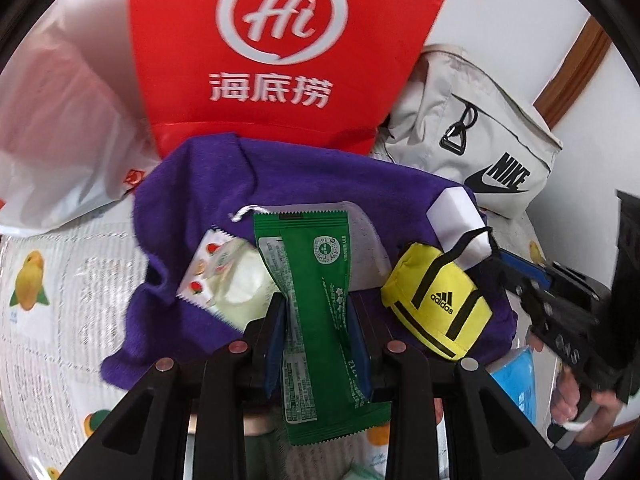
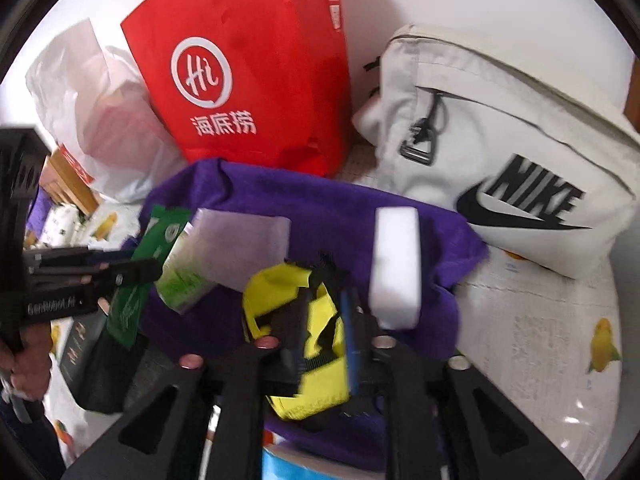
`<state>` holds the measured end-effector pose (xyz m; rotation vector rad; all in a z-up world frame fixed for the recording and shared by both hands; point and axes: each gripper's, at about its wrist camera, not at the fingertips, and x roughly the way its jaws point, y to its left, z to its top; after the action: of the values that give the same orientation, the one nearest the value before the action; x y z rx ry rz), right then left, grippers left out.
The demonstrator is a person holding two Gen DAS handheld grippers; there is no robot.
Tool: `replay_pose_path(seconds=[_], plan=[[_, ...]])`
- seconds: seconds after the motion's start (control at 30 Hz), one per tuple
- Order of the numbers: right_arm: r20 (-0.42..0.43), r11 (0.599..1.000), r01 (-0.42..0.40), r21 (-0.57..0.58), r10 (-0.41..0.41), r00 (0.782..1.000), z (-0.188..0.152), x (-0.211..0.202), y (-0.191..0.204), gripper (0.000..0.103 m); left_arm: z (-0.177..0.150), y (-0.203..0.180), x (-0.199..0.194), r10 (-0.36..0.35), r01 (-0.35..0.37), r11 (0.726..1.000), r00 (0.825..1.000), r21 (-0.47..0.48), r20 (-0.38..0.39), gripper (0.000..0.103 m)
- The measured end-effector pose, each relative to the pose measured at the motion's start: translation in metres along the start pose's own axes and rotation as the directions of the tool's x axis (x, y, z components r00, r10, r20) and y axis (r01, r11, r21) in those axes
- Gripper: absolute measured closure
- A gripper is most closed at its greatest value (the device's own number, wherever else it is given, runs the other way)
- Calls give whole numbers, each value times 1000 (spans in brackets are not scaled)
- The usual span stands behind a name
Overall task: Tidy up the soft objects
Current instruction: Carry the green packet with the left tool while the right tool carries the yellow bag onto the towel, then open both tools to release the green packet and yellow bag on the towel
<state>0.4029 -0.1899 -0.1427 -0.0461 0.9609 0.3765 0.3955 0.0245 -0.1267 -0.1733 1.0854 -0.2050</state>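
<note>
Gripping a green packet (image 1: 316, 312), left jaws overhang the purple towel (image 1: 304, 176); right jaws (parted) straddle the towel's yellow pouch (image 2: 316, 344).

One red non-woven shopping bag (image 1: 256, 60) top centre, one beige fabric backpack (image 2: 500, 152) right, one translucent white plastic bag (image 1: 52, 136) left, one purple cloth (image 1: 304, 176) centre, one green foil sachet (image 1: 316, 312), one yellow miniature duffel pouch (image 1: 436, 304), one white foam block (image 2: 396, 264), one fruit-printed white packet (image 1: 224, 280)

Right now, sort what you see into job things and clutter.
Job things: green packet in the left jaws; yellow pouch between the right jaws; white sponge; fruit-print packet; purple cloth.

Clutter: red bag; grey backpack; plastic bag.
</note>
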Motion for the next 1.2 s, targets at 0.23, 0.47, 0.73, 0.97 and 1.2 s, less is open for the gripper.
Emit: replay_pose_path(seconds=[0.23,0.47,0.73,0.97,1.2], plan=[[26,999,45,3,-45,999,-19,-24,-3,65,12,-12,19,24,-24,1000,1000,13,-12,74],[37,998,58,-16,-57,998,-31,-34,2,63,20,-15,36,60,-59,998,998,12,-26,74],[31,999,44,-10,-44,999,-36,-37,0,63,25,-22,49,95,-93,995,994,34,-59,62],[34,1000,29,-7,-29,999,-40,-46,5,62,25,-21,29,98,-98,995,995,21,-29,54],[50,1000,14,-20,-13,999,-49,-65,18,62,14,-19,-6,130,-130,991,991,22,1,53]])
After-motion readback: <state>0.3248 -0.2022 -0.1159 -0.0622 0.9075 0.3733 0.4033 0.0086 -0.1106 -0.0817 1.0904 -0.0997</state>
